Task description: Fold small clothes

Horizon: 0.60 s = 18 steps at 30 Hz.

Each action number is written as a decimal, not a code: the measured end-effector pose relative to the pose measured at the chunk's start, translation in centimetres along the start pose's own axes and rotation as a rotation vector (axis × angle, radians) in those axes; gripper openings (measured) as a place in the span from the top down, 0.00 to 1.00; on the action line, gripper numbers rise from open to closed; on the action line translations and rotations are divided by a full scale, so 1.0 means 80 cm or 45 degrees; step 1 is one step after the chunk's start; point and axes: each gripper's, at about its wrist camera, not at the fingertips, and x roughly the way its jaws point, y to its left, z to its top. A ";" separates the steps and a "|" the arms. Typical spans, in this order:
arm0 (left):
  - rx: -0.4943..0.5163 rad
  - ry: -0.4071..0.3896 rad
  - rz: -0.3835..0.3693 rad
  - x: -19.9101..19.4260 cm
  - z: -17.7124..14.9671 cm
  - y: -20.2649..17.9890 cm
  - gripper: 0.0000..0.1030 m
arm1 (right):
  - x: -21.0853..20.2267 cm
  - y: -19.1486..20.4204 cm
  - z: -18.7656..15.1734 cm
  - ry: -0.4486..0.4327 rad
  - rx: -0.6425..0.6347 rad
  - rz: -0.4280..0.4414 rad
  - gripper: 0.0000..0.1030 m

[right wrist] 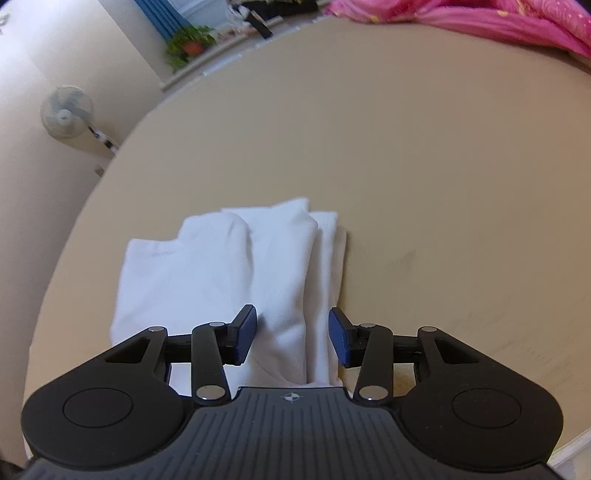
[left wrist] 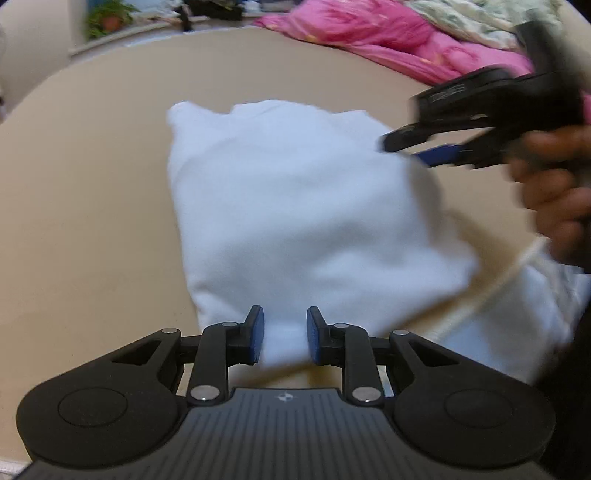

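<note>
A white folded garment (left wrist: pixel 295 206) lies on the tan bed surface (left wrist: pixel 92 192). My left gripper (left wrist: pixel 284 338) is open, its blue pads either side of the garment's near edge. In the left wrist view my right gripper (left wrist: pixel 417 147) hovers blurred over the garment's right edge, held by a hand. In the right wrist view the garment (right wrist: pixel 236 273) shows as layered folds, and my right gripper (right wrist: pixel 292 338) is open just above its near right part, holding nothing.
A pink quilt (left wrist: pixel 388 33) and a pale floral blanket (left wrist: pixel 480 18) lie bunched at the far right. A potted plant (right wrist: pixel 190 42) stands on a far ledge. A wall fan (right wrist: pixel 66 110) is at the left. The bed's tan surface (right wrist: pixel 443 166) stretches beyond the garment.
</note>
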 end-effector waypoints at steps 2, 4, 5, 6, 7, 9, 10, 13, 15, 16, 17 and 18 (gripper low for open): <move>0.027 -0.052 -0.022 -0.022 0.009 0.000 0.73 | 0.005 0.001 -0.001 0.003 -0.013 0.005 0.90; 0.094 -0.107 0.032 -0.053 -0.003 0.016 0.73 | -0.007 0.006 0.000 -0.080 -0.039 0.003 0.96; 0.117 -0.137 0.055 -0.068 -0.011 0.029 0.73 | -0.022 0.005 0.002 -0.154 -0.027 0.009 0.96; 0.123 -0.155 0.066 -0.078 -0.011 0.035 0.73 | -0.034 0.003 0.006 -0.220 -0.004 0.025 0.96; 0.118 -0.175 0.074 -0.087 -0.011 0.043 0.72 | -0.042 0.000 0.007 -0.261 0.012 0.015 0.96; 0.103 -0.198 0.083 -0.103 -0.013 0.063 0.72 | -0.030 -0.006 0.007 -0.222 0.015 -0.167 0.96; 0.105 -0.204 0.089 -0.113 -0.013 0.067 0.71 | -0.018 -0.009 0.006 -0.168 0.012 -0.290 0.93; 0.127 -0.226 0.089 -0.125 -0.008 0.078 0.57 | -0.009 -0.030 0.005 -0.078 0.179 -0.336 0.92; 0.133 -0.245 0.055 -0.130 -0.004 0.088 0.48 | -0.032 -0.037 0.006 -0.175 0.301 -0.247 0.72; 0.135 -0.250 0.039 -0.135 0.000 0.089 0.47 | -0.046 -0.037 0.006 -0.236 0.320 -0.203 0.56; 0.134 -0.248 0.020 -0.134 0.003 0.095 0.47 | -0.059 -0.034 0.005 -0.299 0.320 -0.151 0.51; 0.127 -0.241 -0.005 -0.127 0.010 0.097 0.46 | -0.067 -0.031 0.003 -0.329 0.297 -0.105 0.46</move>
